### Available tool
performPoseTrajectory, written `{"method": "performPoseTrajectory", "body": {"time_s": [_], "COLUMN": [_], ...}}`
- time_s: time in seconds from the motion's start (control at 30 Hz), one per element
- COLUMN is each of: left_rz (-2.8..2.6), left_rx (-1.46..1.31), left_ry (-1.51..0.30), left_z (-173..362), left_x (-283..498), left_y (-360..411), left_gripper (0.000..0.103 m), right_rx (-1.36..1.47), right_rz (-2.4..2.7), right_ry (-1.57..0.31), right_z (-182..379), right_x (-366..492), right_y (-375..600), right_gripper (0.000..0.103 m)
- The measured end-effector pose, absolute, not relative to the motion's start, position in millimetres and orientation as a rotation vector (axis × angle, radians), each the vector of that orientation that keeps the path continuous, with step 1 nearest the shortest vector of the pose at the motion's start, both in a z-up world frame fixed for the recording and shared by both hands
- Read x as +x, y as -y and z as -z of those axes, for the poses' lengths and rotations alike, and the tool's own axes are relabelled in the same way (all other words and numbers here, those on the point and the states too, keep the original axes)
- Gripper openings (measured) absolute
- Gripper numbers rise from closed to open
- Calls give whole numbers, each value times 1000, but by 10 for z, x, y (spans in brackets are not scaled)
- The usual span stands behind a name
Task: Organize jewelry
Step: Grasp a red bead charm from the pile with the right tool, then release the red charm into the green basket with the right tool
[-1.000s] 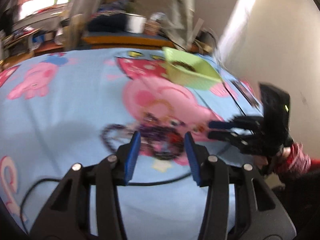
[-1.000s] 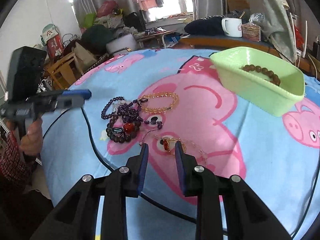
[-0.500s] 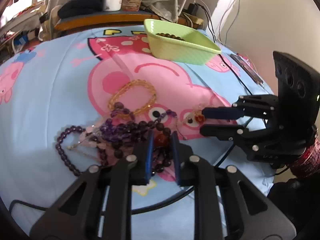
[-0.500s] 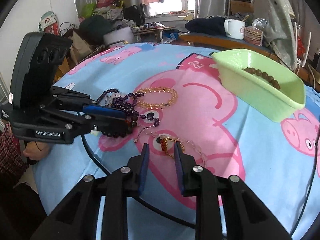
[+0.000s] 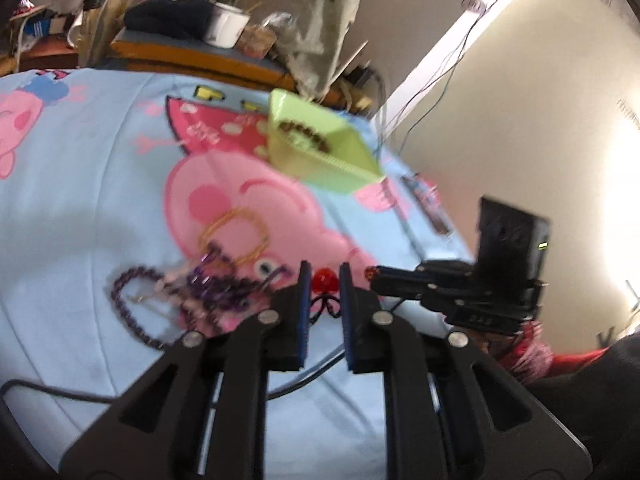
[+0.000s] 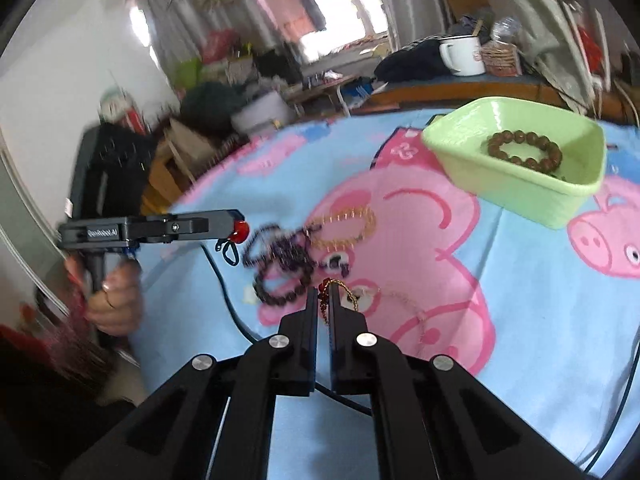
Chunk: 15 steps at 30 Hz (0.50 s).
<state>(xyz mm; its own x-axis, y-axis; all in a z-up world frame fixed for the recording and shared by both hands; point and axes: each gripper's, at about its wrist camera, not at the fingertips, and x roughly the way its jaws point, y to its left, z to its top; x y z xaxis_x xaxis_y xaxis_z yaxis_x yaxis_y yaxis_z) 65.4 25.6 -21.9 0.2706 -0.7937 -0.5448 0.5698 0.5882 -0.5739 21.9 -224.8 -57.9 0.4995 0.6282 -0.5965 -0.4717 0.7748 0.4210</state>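
Observation:
My left gripper (image 5: 323,276) is shut on a red bead pendant (image 5: 323,281) with a dark cord, lifted off the blue cartoon blanket; it also shows in the right wrist view (image 6: 239,230). My right gripper (image 6: 325,300) is shut on a gold chain with a red bead (image 6: 334,289) lying on the blanket. A pile of purple bead bracelets (image 5: 208,280) (image 6: 286,256) and an amber bracelet (image 5: 238,236) (image 6: 348,226) lie in the middle. A green tray (image 6: 516,184) (image 5: 320,160) at the far side holds a brown bead bracelet (image 6: 524,148).
A black cable (image 5: 56,394) runs across the blanket near its front edge. A white mug (image 6: 460,56) and a basket (image 6: 500,58) stand on a wooden table beyond the bed. A wall is to the right in the left wrist view.
My left gripper has closed on the red pendant and lifted it up and away from the pile. My right gripper has narrowed onto the gold chain.

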Motion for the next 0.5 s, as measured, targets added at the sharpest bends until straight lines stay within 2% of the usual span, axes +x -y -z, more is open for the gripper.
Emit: {"method": "performPoseTrajectory", "body": {"time_s": [0.3,0.5], "left_rz": [978,958], "left_rx": [-254,-161], "left_ry": [-951,-939], "left_z": [7,-151], "left_x": [1123,1610], "left_y": [426,1135], "left_gripper": [12,13], "right_rx": [483,428], "right_rz": [-616,-511], "right_ry": [-792,-742], "right_z": [474,254], "right_x": [640,929], "right_y": [2981,3264], "right_gripper": [0,0]}}
